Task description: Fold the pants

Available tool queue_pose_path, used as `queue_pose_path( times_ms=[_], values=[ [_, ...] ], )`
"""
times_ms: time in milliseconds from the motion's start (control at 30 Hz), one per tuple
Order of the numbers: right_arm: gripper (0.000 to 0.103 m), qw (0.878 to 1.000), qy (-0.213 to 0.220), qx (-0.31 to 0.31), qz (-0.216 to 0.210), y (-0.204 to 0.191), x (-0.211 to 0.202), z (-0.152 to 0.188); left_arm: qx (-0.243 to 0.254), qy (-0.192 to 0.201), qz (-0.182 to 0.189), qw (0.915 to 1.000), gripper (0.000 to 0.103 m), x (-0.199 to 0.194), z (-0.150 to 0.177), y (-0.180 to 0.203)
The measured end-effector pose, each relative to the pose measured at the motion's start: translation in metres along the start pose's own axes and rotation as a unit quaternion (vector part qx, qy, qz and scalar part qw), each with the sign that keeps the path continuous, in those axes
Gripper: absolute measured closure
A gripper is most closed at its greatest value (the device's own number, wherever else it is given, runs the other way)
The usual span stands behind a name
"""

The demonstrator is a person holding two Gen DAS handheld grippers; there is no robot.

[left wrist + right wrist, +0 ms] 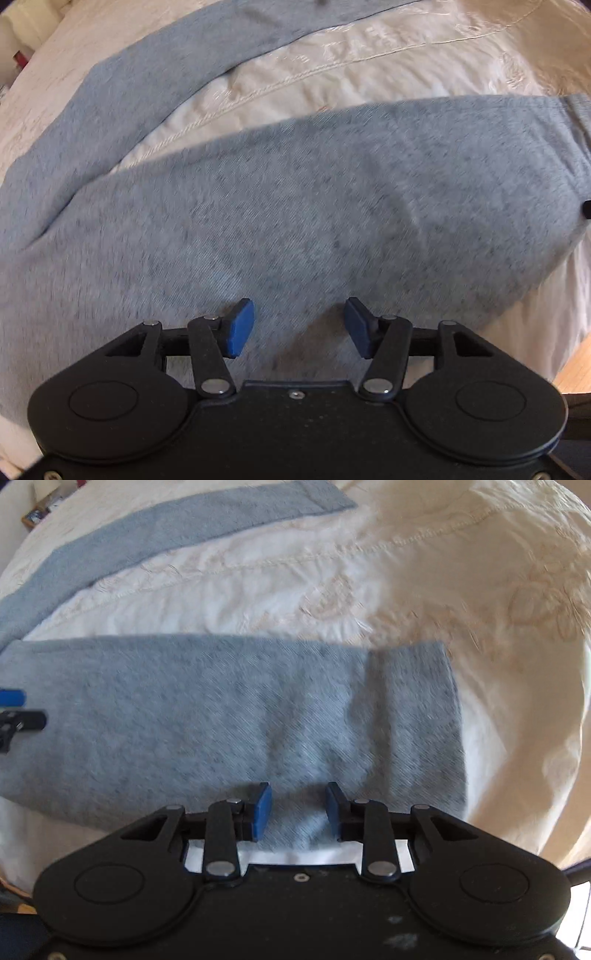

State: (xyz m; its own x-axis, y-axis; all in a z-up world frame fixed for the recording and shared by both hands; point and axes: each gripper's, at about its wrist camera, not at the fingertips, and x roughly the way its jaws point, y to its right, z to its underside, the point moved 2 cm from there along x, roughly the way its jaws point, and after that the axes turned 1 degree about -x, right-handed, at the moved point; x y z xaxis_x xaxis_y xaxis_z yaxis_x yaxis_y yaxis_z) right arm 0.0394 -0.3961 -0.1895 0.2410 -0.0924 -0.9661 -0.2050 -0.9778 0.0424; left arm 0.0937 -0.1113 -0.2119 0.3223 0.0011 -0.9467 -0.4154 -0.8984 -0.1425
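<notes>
Grey-blue heathered knit pants (295, 206) lie flat on a cream embroidered bedspread (369, 62), legs spread apart in a V. Left gripper (299, 325) over the upper leg, jaws apart, nothing between. Right gripper (297, 805) over the near leg by its cuff (410, 709), jaws apart, empty.

1. We see grey-blue pants (295, 206) of soft, flecked knit fabric, spread flat on a cream bedspread (332, 74).
2. We find the two legs apart, forming a V.
3. We see the near leg (229, 716) lying straight, ending in a cuff (413, 716).
4. The far leg (177, 531) angles away.
</notes>
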Motion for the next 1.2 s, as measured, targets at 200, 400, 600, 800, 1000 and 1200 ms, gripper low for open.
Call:
queue_pose_path(
  times_ms=[200,400,600,800,1000,1200],
  values=[
    [0.076,1.000,-0.014,0.020,0.004,0.018,0.000,0.003,-0.084,-0.024,-0.048,0.9951,0.040,-0.008,0.023,-0.054],
    [0.073,0.999,-0.017,0.015,0.022,0.004,-0.012,-0.014,-0.205,-0.037,-0.110,0.9719,0.042,-0.022,0.050,-0.139],
    [0.071,0.997,0.046,-0.051,-0.045,-0.054,-0.045,-0.052,-0.271,-0.015,-0.151,0.9507,0.042,-0.023,0.061,-0.214],
    [0.071,0.991,0.011,-0.085,-0.102,-0.118,-0.019,-0.070,-0.338,-0.078,-0.171,0.9220,0.025,0.009,0.094,-0.262],
    [0.070,0.994,-0.045,-0.078,-0.059,-0.133,0.000,-0.085,-0.360,-0.034,-0.126,0.9238,0.047,-0.036,0.057,-0.285],
    [0.066,0.994,0.026,-0.072,-0.074,-0.169,-0.023,-0.167,-0.334,0.034,-0.090,0.9378,0.045,-0.048,-0.024,-0.312]
  ],
)
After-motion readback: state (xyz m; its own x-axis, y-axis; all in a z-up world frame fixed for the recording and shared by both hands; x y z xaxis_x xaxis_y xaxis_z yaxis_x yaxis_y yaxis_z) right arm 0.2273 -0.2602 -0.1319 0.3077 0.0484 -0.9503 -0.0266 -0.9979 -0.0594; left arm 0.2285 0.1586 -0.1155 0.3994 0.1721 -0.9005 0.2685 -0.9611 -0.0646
